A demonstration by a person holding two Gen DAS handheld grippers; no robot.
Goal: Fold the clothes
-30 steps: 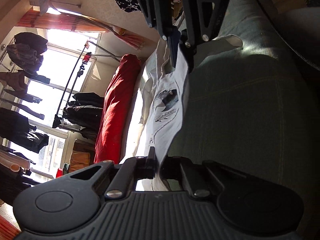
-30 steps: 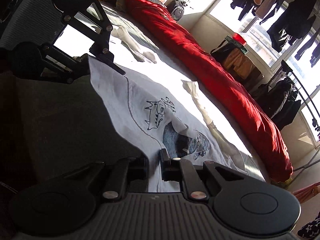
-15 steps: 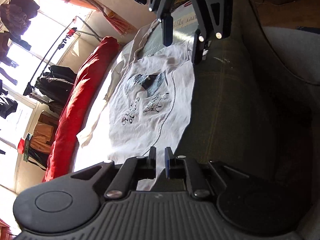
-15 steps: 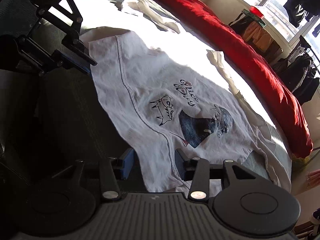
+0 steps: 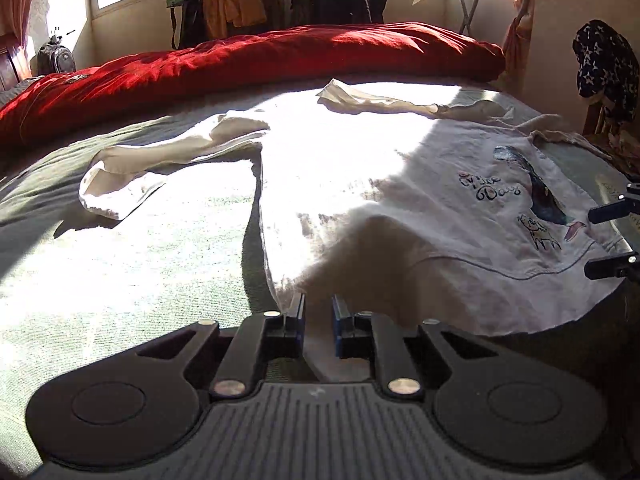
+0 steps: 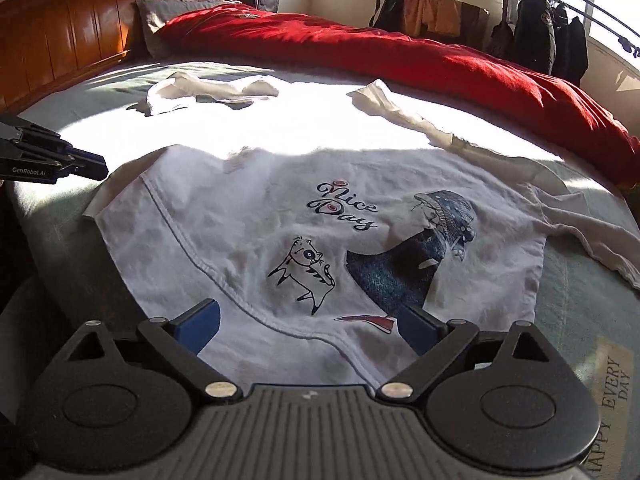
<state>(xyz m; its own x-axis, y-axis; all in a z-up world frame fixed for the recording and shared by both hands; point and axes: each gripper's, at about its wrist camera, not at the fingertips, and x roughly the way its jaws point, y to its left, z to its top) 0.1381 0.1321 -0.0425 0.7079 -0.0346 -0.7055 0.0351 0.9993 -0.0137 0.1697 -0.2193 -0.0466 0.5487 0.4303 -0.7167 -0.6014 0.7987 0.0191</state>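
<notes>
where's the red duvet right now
The red duvet lies bunched along the far side of the bed in both wrist views, beyond the white t-shirt and in front of the windows.

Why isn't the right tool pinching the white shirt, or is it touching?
Cannot tell. In the right wrist view, the right tool is opening wide over the white shirt; no plain gap or contact shows.

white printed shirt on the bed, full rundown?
The white shirt is thin, wrinkled, cotton-looking, lying flat on the grey-green bed cover, half in sun. Print: "Nice Day", a cat, a figure in blue. Both long sleeves splay toward the red duvet. Hem nearest; fabric lies between both grippers' opening jaws, neither pressing it.
</notes>
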